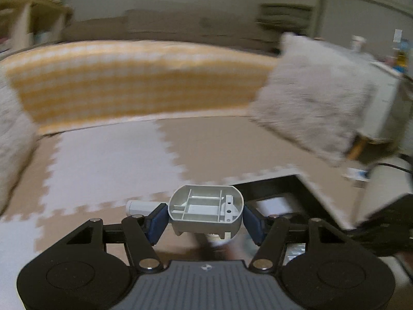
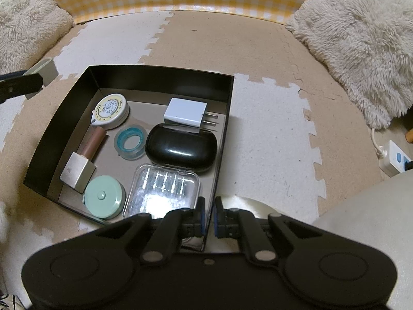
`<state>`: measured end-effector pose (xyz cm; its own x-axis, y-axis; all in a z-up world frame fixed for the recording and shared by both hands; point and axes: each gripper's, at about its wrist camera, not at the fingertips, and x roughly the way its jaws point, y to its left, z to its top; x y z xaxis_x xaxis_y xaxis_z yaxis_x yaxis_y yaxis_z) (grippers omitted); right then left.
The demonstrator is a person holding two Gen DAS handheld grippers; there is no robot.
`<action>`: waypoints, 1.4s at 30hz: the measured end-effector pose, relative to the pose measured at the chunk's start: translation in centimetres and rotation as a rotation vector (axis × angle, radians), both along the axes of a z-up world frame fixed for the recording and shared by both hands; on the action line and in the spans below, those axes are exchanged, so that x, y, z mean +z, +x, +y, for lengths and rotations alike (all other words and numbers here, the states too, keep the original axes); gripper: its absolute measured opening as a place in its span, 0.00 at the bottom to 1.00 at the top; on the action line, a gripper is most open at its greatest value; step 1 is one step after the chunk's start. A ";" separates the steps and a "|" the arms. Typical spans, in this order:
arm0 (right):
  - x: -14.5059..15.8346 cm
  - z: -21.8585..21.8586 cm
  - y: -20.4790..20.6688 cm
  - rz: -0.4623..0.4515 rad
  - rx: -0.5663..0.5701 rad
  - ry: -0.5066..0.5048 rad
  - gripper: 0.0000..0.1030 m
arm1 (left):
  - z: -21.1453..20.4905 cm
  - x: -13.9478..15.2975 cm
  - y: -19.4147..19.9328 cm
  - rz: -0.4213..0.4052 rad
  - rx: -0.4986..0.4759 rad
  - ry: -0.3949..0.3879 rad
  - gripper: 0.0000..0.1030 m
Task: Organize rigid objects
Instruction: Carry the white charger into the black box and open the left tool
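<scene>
My left gripper (image 1: 206,217) is shut on a grey plastic housing (image 1: 206,213) with ribs inside, held above the foam mat; it also shows in the right wrist view (image 2: 42,73) at the far left. My right gripper (image 2: 210,215) is shut on the near right wall of a black box (image 2: 165,78). The box holds a white charger plug (image 2: 185,111), a black oval case (image 2: 180,147), a clear plastic case (image 2: 162,193), a tape roll (image 2: 130,142), a white tape measure (image 2: 111,111), a green round tin (image 2: 103,196) and a brown tube with a square cap (image 2: 84,159).
Beige and white puzzle floor mats (image 2: 271,134) cover the floor. A yellow checked cushion edge (image 1: 134,82) runs along the back, with fluffy cushions at the left (image 2: 23,20) and right (image 2: 361,38). A power strip (image 2: 392,159) lies at the right. A white tube (image 1: 139,206) lies on the mat.
</scene>
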<state>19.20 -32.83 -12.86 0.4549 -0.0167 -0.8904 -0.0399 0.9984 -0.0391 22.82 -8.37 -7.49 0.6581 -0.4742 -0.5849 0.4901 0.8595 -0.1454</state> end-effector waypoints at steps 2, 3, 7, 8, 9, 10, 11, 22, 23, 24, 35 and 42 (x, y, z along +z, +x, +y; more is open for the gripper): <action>0.0 0.0 0.0 0.000 0.000 0.000 0.06 | -1.0 0.0 -0.6 0.000 -0.062 -0.009 0.61; 0.0 0.0 0.0 0.000 0.000 -0.001 0.06 | -1.6 -0.1 -0.9 0.000 -0.092 -0.011 0.61; 0.0 0.0 0.0 0.000 0.001 -0.004 0.06 | -3.7 -1.1 -1.7 0.038 -0.140 -0.002 0.61; 0.0 0.1 0.0 0.000 0.001 -0.004 0.06 | -4.2 -1.5 -1.8 0.053 -0.139 -0.005 0.61; 0.0 0.1 0.0 0.000 0.001 -0.004 0.06 | -4.5 -1.6 -2.0 0.053 -0.136 0.001 0.61; 0.0 0.1 0.0 0.000 0.001 -0.004 0.06 | -5.0 -1.9 -2.0 0.069 -0.137 0.001 0.61; 0.0 0.1 0.0 0.001 0.001 -0.005 0.06 | -5.2 -2.1 -1.8 0.087 -0.130 -0.006 0.61; 0.0 0.0 -0.1 0.001 0.002 -0.003 0.06 | -7.8 -5.4 -1.9 0.115 -0.124 0.101 0.62; 0.0 0.0 0.0 0.001 0.002 -0.003 0.06 | -7.7 -5.6 -1.8 0.125 -0.123 0.104 0.62; 0.0 0.0 0.0 0.001 0.002 -0.004 0.06 | -7.5 -5.8 -1.6 0.135 -0.119 0.102 0.63; 0.0 0.0 0.0 0.001 0.002 -0.004 0.06 | -6.8 -4.8 -1.7 0.183 -0.112 0.054 0.92; 0.0 0.0 0.0 0.001 0.002 -0.003 0.06 | -6.5 -3.4 -2.3 0.180 -0.097 0.048 1.00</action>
<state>19.19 -32.87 -12.89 0.4538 -0.0185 -0.8909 -0.0420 0.9982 -0.0421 20.49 -14.84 -10.86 0.4935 -0.4991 -0.7123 0.5406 0.8176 -0.1984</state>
